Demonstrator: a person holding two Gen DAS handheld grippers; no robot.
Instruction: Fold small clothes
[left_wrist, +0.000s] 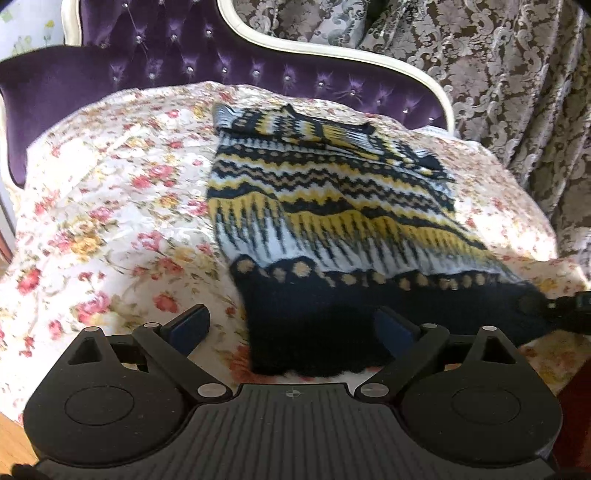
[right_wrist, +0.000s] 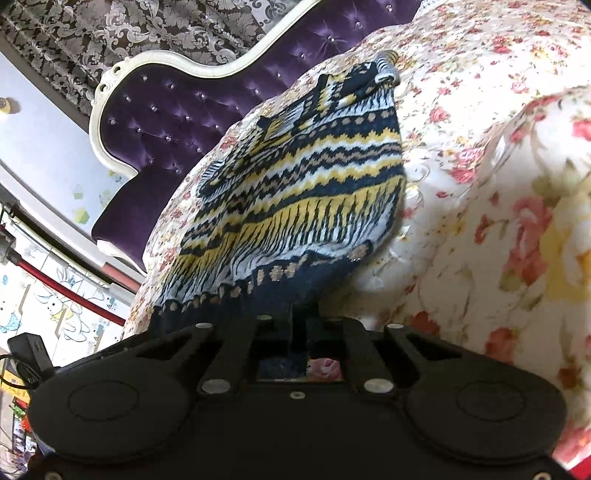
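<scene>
A small knit sweater (left_wrist: 325, 206) with black, yellow and white zigzag bands lies flat on a floral bedspread (left_wrist: 110, 206), sleeves folded in at its far end. My left gripper (left_wrist: 291, 325) is open, its blue-padded fingers either side of the dark hem's near left corner, just above it. In the right wrist view the sweater (right_wrist: 295, 184) stretches away from my right gripper (right_wrist: 304, 314), which is shut on the dark hem. The right gripper's tip also shows in the left wrist view (left_wrist: 569, 302) at the hem's right corner.
A purple tufted headboard (left_wrist: 177, 62) with a white frame stands behind the bed. Patterned curtains (left_wrist: 498, 74) hang at the right. A raised fold of the bedspread (right_wrist: 517, 240) lies to the right of the right gripper.
</scene>
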